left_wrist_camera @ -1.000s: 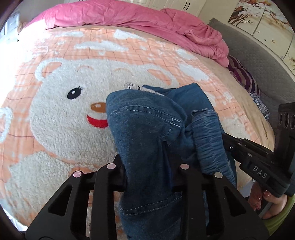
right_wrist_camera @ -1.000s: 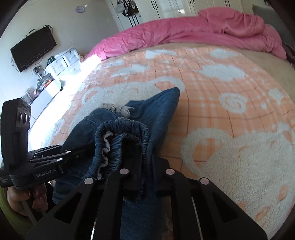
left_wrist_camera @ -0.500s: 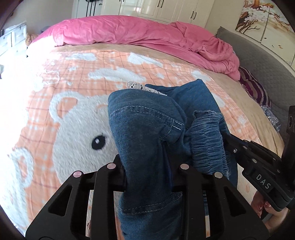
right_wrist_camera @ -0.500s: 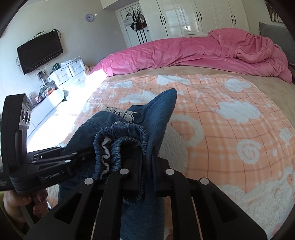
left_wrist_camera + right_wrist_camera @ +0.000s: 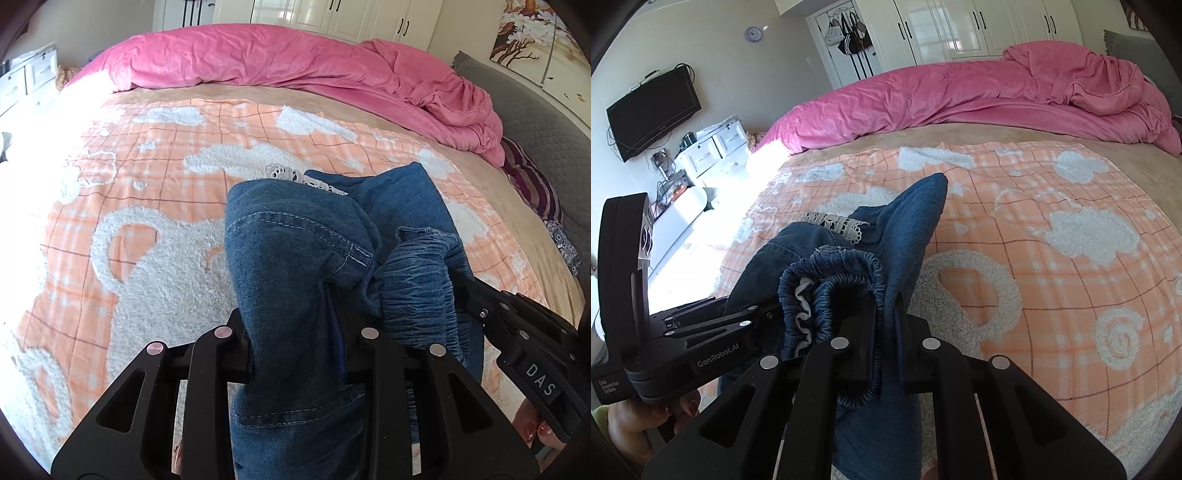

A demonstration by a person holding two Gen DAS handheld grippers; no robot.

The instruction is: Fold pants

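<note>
Blue denim pants (image 5: pixel 295 258) hang bunched between both grippers above the orange bear blanket (image 5: pixel 147 206). My left gripper (image 5: pixel 295 343) is shut on a thick fold of denim near a stitched seam. My right gripper (image 5: pixel 886 332) is shut on the gathered elastic waistband (image 5: pixel 842 284) and the cloth beside it. White lace trim (image 5: pixel 838 225) peeks out on top of the bundle. In the left wrist view the waistband (image 5: pixel 417 288) sits to the right, with the right gripper's black frame (image 5: pixel 524 339) behind it. The pants' lower part drops out of view below both grippers.
A crumpled pink duvet (image 5: pixel 295 62) lies along the far side of the bed, against a grey headboard (image 5: pixel 546 122), with a striped pillow (image 5: pixel 532 177) beside it. In the right wrist view a wall television (image 5: pixel 653 110) and white drawers (image 5: pixel 713 147) stand at the left. White wardrobes line the back wall.
Both grippers have carried the pants together across the bed toward the pink duvet. The bear's face has slid out from under the view. Neither grip on the denim has changed.
</note>
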